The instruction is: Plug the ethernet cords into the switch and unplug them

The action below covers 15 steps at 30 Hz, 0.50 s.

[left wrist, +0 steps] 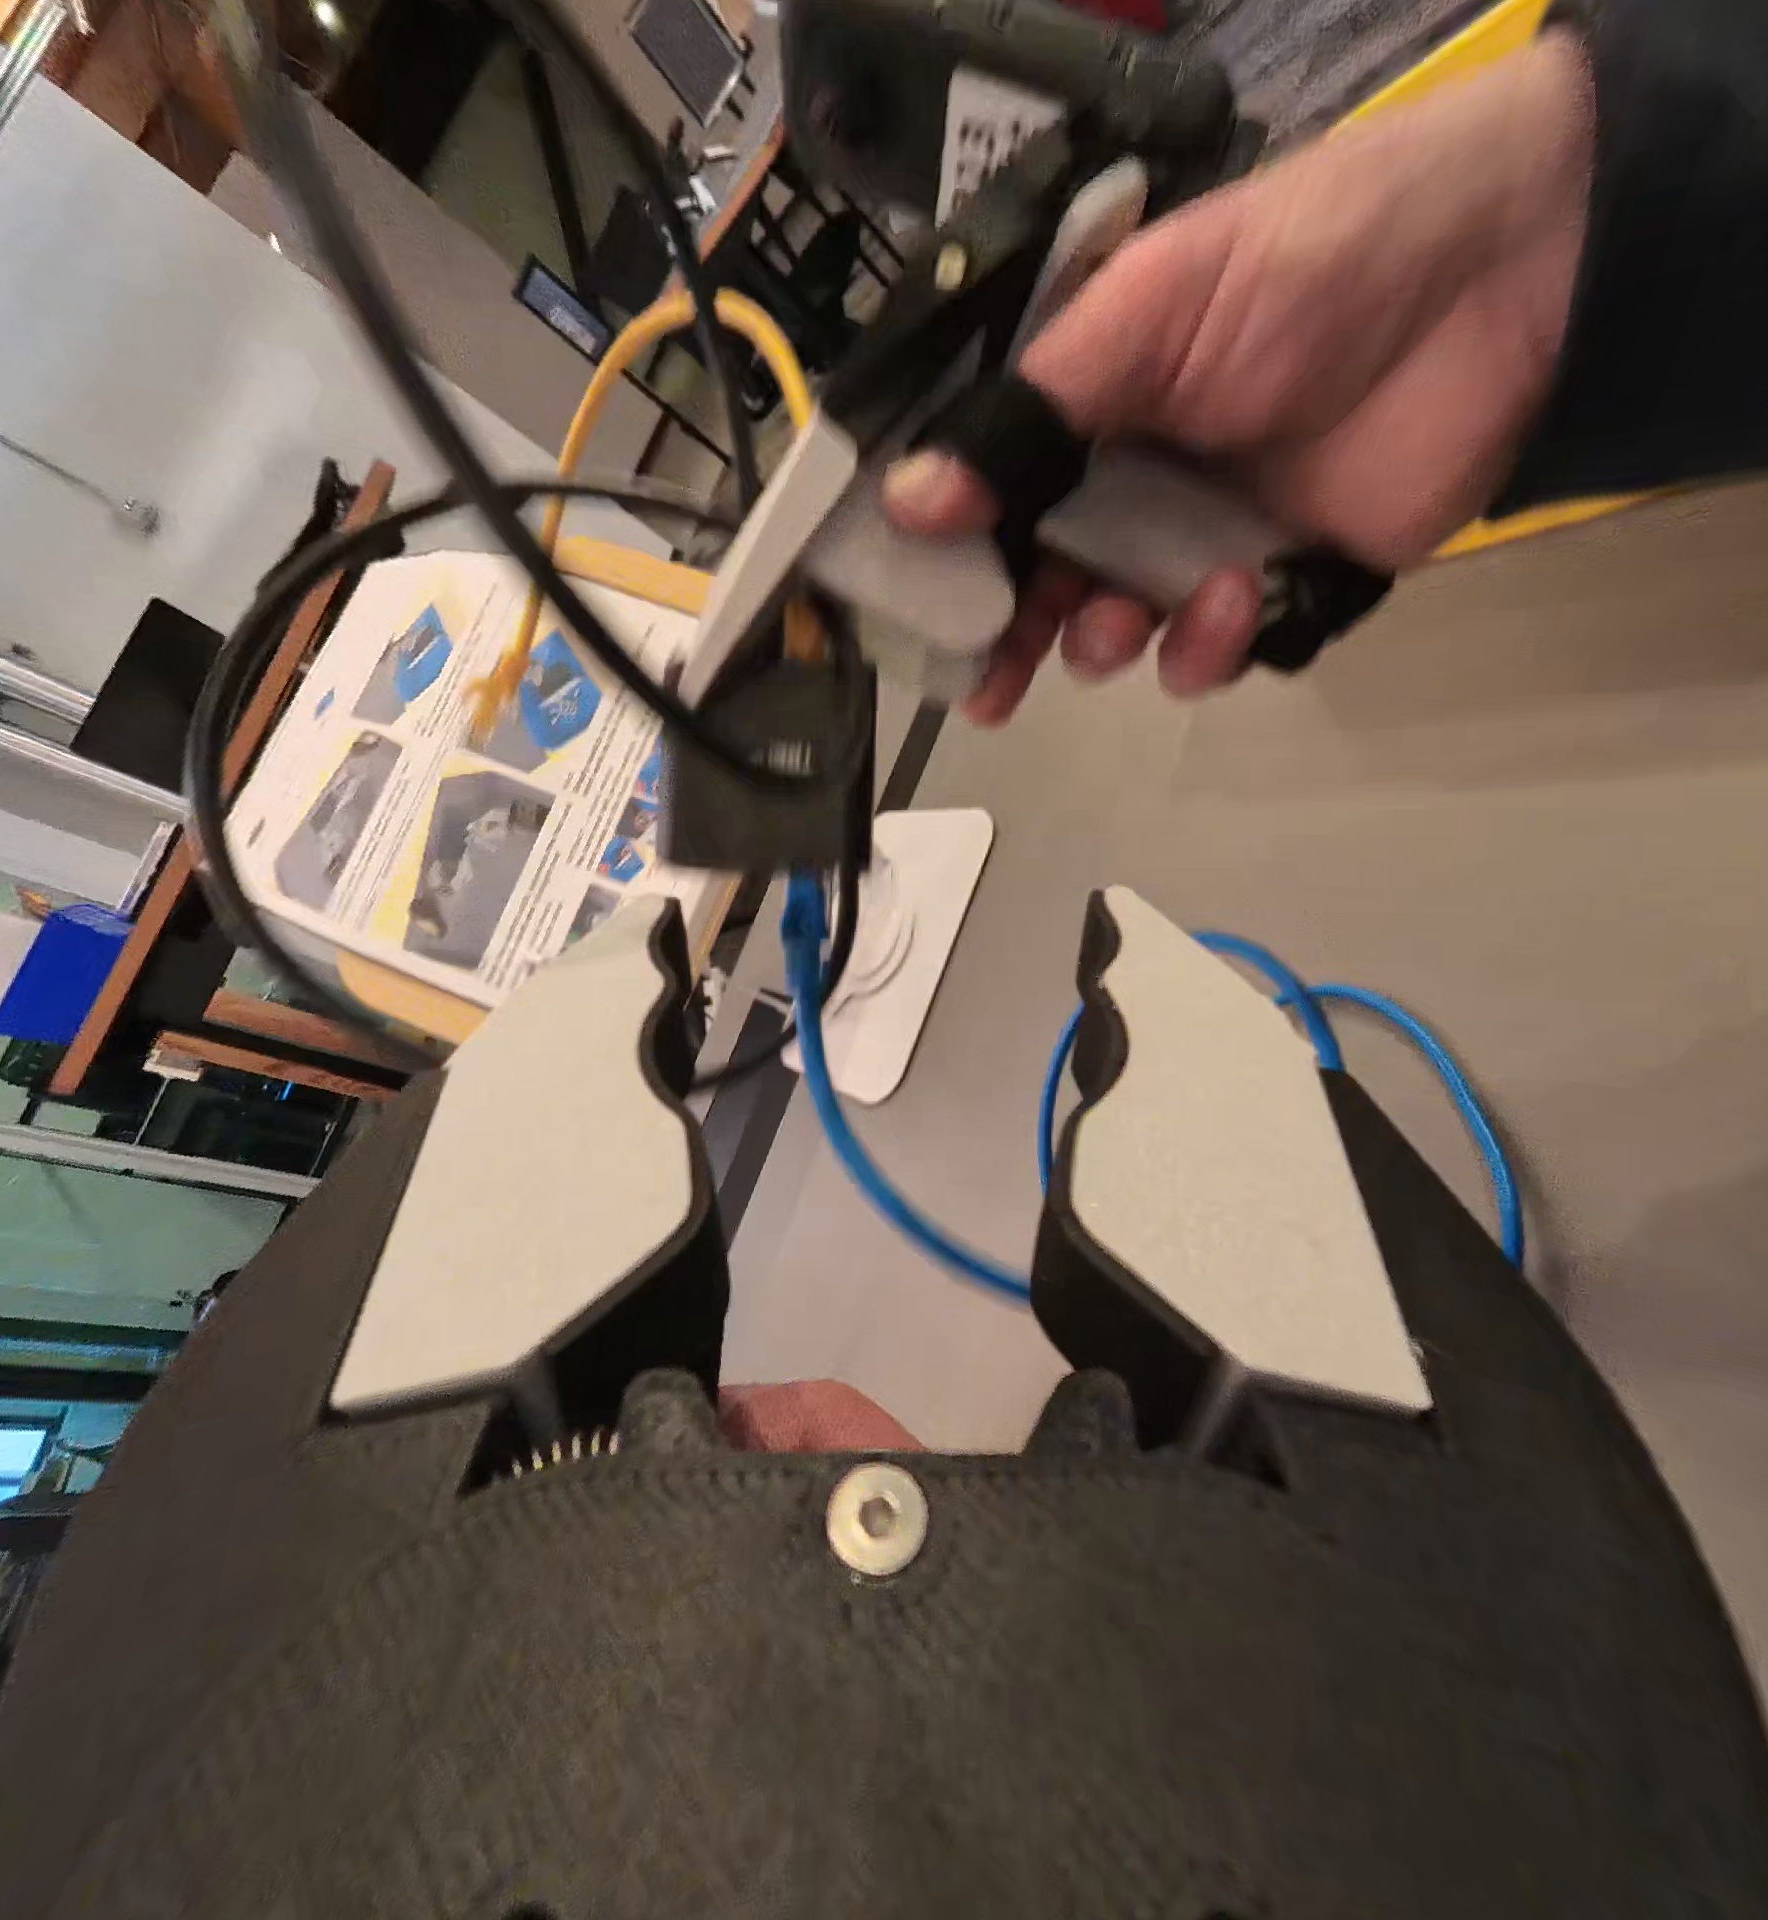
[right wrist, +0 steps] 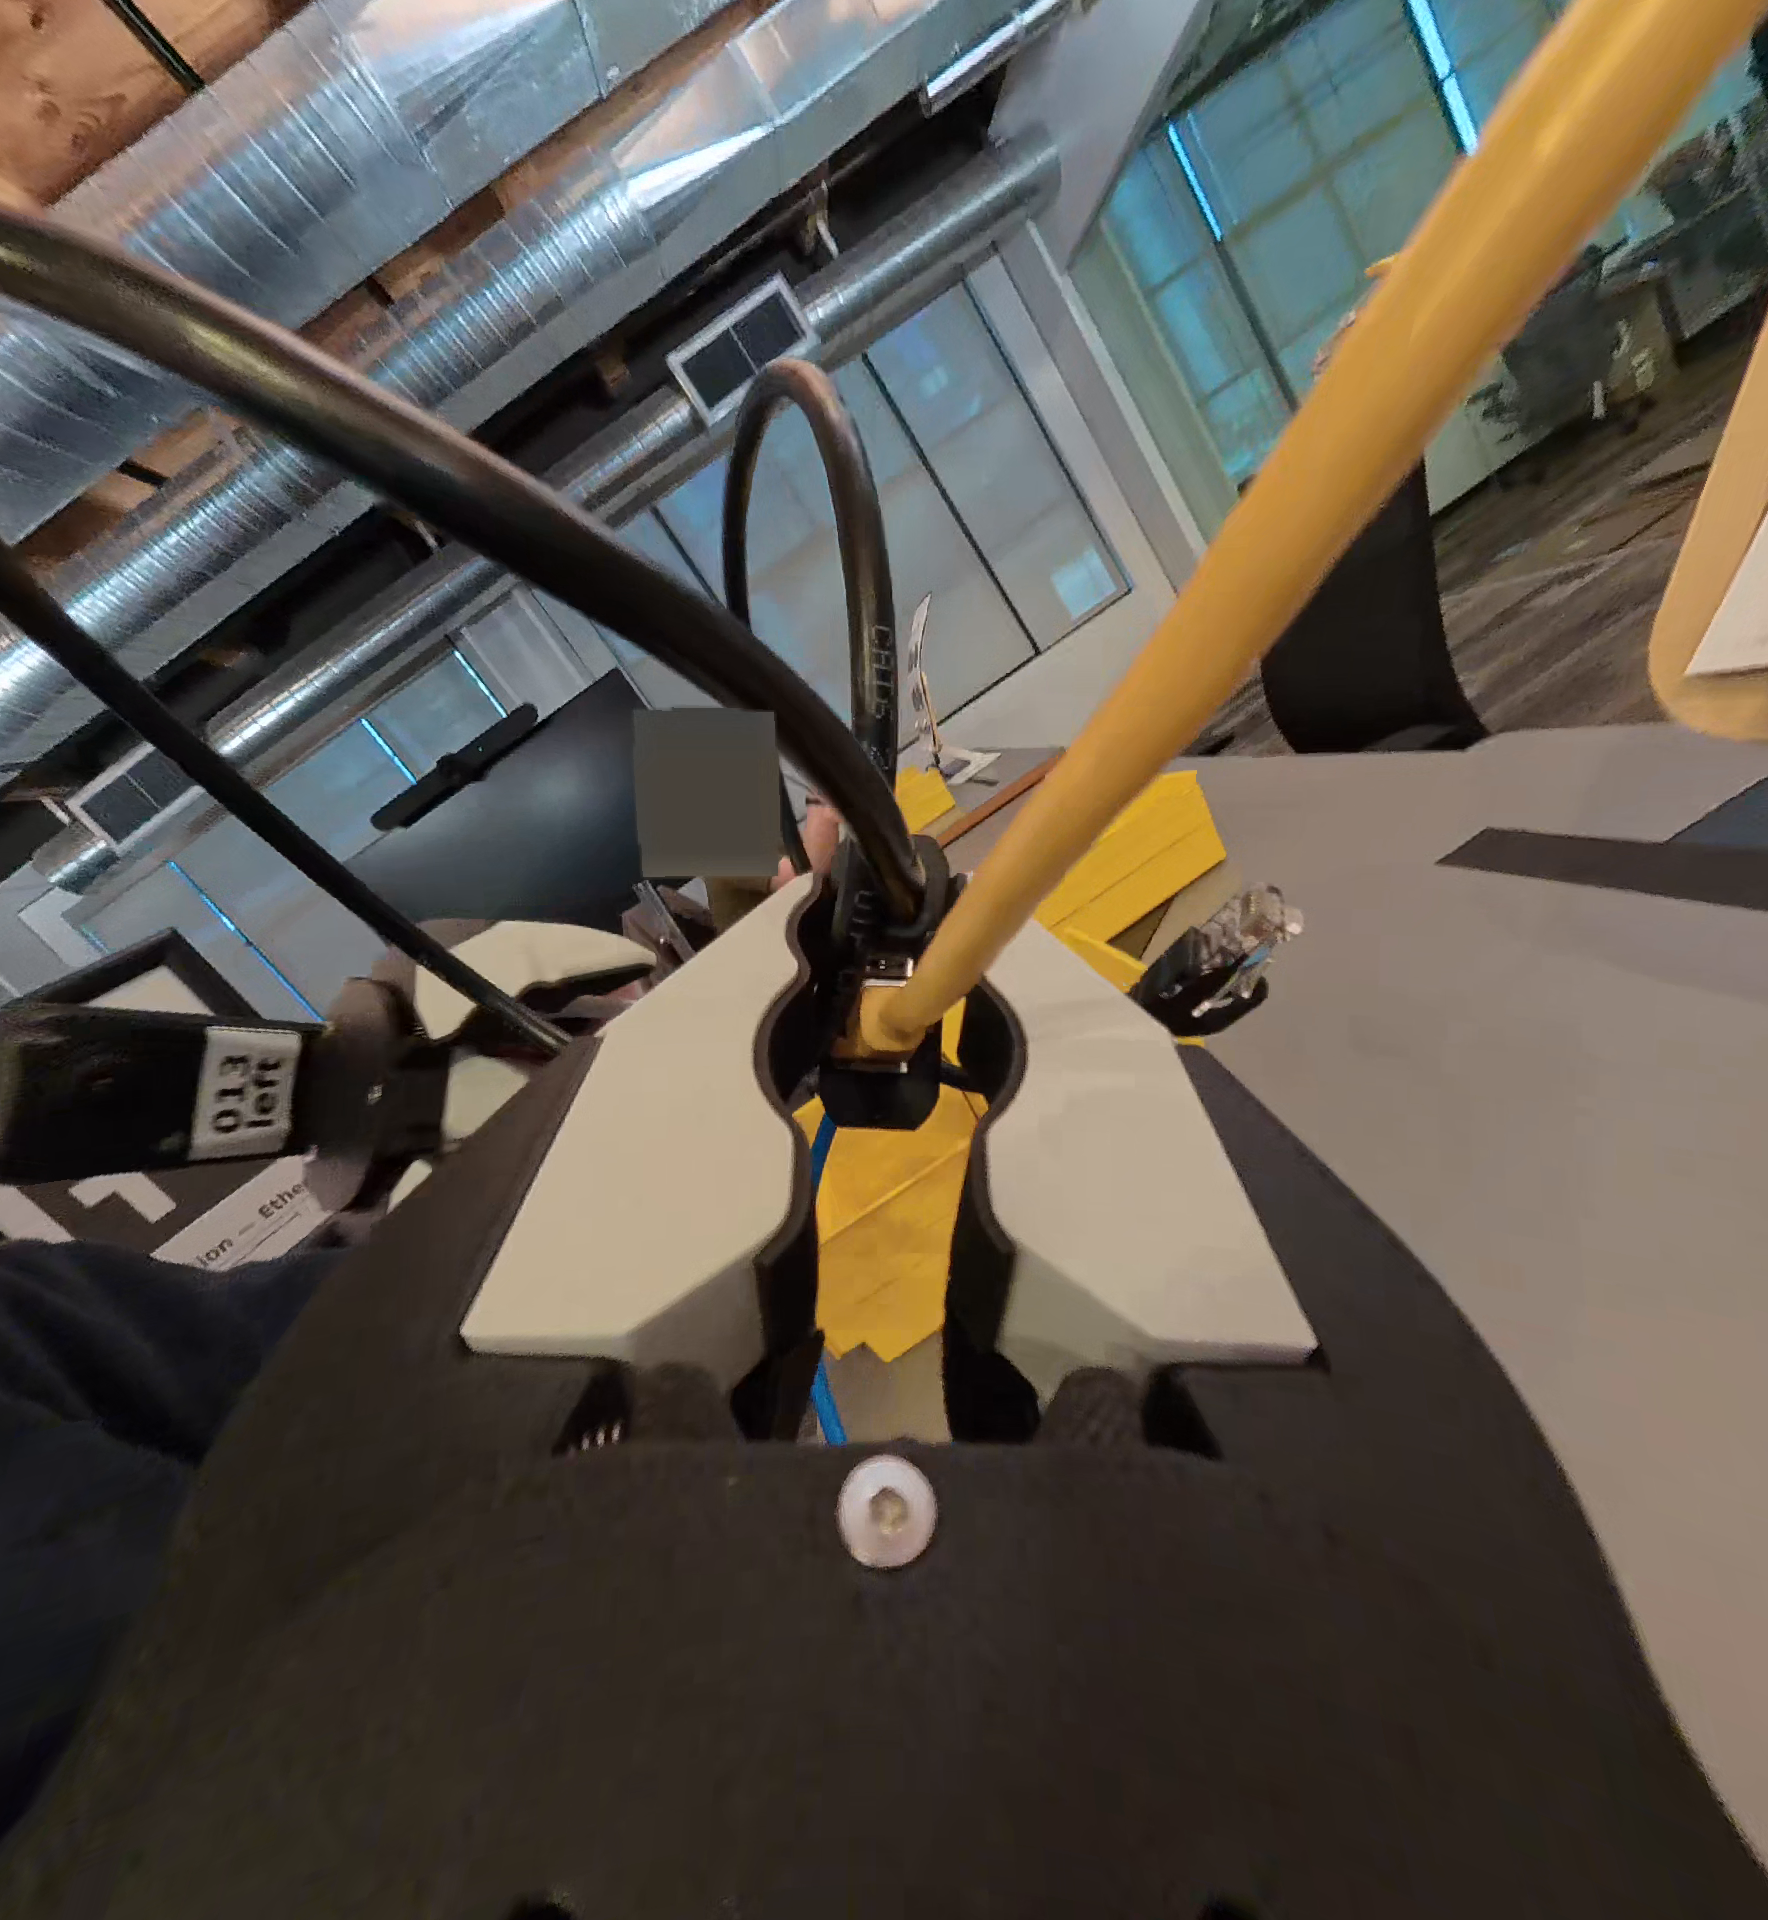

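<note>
Hanging clear of the grey counter [left wrist: 1379, 831], the black switch [left wrist: 766, 774] is clamped in the right gripper [right wrist: 890, 997], its jaws nearly closed around it, with yellow cord [right wrist: 1275, 540], black cord [right wrist: 423, 457] and blue cord [left wrist: 859, 1143] plugged in. The left gripper [left wrist: 885, 1023] gapes wide, empty. Likely risk: tugging a cord twists the switch loose.

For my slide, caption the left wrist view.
Open left gripper faces the right gripper, which holds the black switch aloft, blue cord hanging below.
</note>
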Each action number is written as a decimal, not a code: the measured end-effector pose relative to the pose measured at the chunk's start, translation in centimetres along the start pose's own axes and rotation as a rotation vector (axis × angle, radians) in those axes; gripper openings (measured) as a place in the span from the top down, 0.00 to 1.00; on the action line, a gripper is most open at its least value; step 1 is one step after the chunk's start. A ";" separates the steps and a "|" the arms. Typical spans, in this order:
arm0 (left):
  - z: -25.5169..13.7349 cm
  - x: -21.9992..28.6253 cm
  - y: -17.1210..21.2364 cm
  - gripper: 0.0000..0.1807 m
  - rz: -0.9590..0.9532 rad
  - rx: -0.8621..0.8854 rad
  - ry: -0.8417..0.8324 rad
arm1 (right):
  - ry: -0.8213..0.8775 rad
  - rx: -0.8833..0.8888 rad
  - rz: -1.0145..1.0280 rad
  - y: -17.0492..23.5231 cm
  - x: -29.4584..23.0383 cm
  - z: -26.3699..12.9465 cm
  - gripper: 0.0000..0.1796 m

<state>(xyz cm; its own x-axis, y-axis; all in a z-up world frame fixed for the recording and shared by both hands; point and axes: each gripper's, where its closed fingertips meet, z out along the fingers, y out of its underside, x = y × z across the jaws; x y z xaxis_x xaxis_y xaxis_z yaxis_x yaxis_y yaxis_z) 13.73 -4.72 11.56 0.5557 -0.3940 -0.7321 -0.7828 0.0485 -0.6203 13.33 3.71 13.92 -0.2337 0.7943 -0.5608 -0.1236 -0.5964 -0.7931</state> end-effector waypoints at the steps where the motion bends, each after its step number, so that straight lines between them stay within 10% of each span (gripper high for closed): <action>1: 1.1 0.1 -0.1 0.60 -0.003 -0.009 -0.020 | 0.001 -0.019 0.003 0.7 0.1 0.3 0.88; 15: 7.3 -0.2 5.2 0.57 0.001 -0.150 0.012 | -0.156 -0.153 0.142 5.5 -0.9 2.8 0.88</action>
<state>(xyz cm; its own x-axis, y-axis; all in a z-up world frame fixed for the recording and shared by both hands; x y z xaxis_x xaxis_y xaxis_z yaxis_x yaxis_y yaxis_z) 11.57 2.31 6.42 0.5518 -0.4053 -0.7288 -0.8172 -0.0885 -0.5695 10.19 -0.61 10.69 -0.3860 0.6693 -0.6349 0.0655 -0.6666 -0.7426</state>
